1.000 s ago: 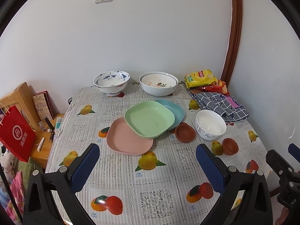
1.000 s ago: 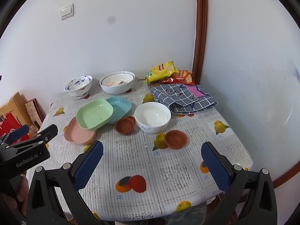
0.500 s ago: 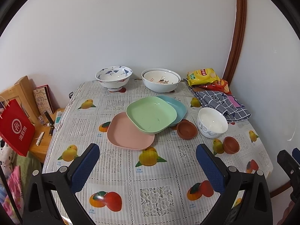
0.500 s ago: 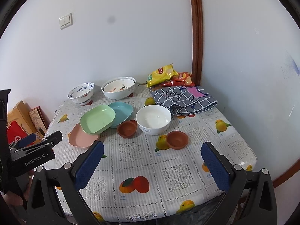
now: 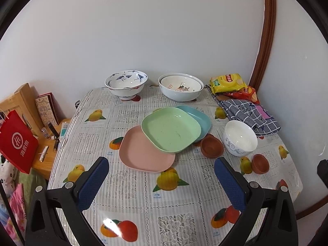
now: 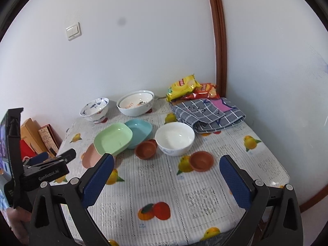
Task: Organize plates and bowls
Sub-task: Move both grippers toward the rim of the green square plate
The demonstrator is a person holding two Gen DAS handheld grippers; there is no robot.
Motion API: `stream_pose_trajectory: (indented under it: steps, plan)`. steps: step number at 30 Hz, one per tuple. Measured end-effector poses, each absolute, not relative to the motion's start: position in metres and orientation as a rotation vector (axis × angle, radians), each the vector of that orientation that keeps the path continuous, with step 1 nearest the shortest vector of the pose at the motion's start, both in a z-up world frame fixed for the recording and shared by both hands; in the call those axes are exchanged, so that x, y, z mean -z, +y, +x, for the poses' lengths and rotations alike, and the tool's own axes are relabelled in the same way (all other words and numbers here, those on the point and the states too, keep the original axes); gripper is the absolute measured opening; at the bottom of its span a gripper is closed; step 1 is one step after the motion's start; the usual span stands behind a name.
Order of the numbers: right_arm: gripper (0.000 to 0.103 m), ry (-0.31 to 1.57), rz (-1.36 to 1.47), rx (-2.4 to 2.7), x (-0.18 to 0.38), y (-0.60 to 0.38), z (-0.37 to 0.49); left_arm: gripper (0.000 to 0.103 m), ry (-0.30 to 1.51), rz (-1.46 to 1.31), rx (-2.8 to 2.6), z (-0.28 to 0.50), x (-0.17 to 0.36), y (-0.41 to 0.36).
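Note:
Three square plates overlap mid-table: a green plate (image 5: 171, 131) (image 6: 113, 138) rests on a pink plate (image 5: 143, 155) and a blue plate (image 5: 196, 116). Right of them stand a white bowl (image 5: 240, 140) (image 6: 174, 138) and two small brown dishes (image 5: 211, 147) (image 5: 260, 163). At the back are a blue-patterned bowl (image 5: 126, 84) and a large white bowl (image 5: 180, 87) with another nested inside. My left gripper (image 5: 161, 164) is open in the air before the plates. My right gripper (image 6: 166, 160) is open before the white bowl. Both hold nothing.
Snack bags (image 5: 227, 83) and a checked cloth (image 5: 248, 112) fill the table's back right corner. A red paper bag (image 5: 17, 141) and a low wooden stand (image 5: 44, 160) with small items sit left of the table. Walls close the back and right.
Both views have shifted slightly as the grippers drift in the air. In the right wrist view the left gripper has risen. Nothing on the table has moved.

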State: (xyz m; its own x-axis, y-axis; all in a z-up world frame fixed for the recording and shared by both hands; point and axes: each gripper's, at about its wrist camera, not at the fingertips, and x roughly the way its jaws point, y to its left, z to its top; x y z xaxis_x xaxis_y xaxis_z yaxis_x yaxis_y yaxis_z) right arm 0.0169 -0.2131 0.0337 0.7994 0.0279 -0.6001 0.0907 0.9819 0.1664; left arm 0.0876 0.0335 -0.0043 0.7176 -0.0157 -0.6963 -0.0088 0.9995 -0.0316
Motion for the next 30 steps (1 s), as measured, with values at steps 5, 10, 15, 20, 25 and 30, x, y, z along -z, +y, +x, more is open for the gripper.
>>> stream_pose_trajectory:
  steps: [5, 10, 15, 20, 25, 30]
  plan:
    - [0.102, 0.669, 0.205, -0.034, -0.025, -0.204, 0.042, 0.103, 0.807, -0.044, -0.02, 0.113, 0.016, 0.046]
    - [0.102, 0.676, 0.18, -0.038, -0.015, -0.196, 0.066, 0.103, 0.829, -0.046, -0.041, 0.133, 0.025, 0.056]
    - [0.1, 0.676, 0.19, -0.076, -0.007, -0.194, 0.088, 0.103, 0.844, -0.057, -0.044, 0.153, 0.032, 0.06]
    - [0.094, 0.696, 0.161, -0.081, 0.001, -0.185, 0.112, 0.103, 0.857, -0.066, -0.04, 0.172, 0.038, 0.061]
    - [0.083, 0.742, 0.184, -0.114, 0.016, -0.178, 0.139, 0.1, 0.872, -0.084, -0.04, 0.193, 0.047, 0.064]
    - [0.074, 0.773, 0.188, -0.124, 0.031, -0.167, 0.165, 0.097, 0.884, -0.047, -0.055, 0.216, 0.06, 0.063]
